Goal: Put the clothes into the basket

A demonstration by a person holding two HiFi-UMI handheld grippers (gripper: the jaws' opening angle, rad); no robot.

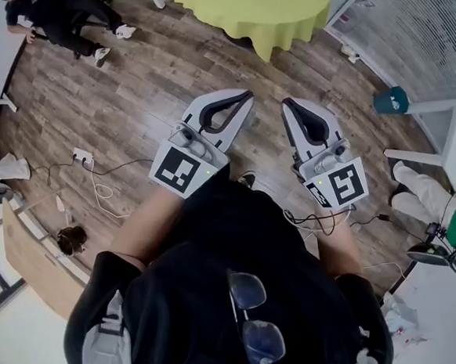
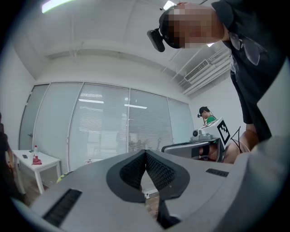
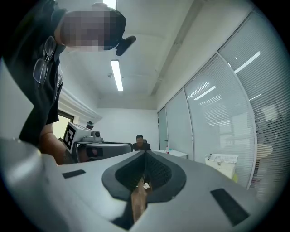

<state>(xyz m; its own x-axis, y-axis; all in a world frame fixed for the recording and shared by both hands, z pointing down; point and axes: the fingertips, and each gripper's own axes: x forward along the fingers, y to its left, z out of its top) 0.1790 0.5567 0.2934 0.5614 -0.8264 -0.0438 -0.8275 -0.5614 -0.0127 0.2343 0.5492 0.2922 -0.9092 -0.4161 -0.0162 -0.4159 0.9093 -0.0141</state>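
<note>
I hold both grippers out level in front of me, above a wooden floor. My left gripper [image 1: 245, 98] has its jaws closed tip to tip with nothing between them; the left gripper view shows its ribbed pads meeting [image 2: 146, 152]. My right gripper [image 1: 289, 104] is also shut and empty, pads together [image 3: 145, 154]. The two point roughly the same way, a hand's width apart. A white slatted basket [image 3: 222, 159] stands far off by the blinds in the right gripper view. No clothes are in sight in any view.
A table with a yellow-green cloth [image 1: 262, 10] stands ahead. A seated person [image 1: 66, 21] is at the far left, another in green [image 2: 206, 115] to the right. A power strip with cables [image 1: 83, 157] lies on the floor. A teal object [image 1: 390, 100] sits right.
</note>
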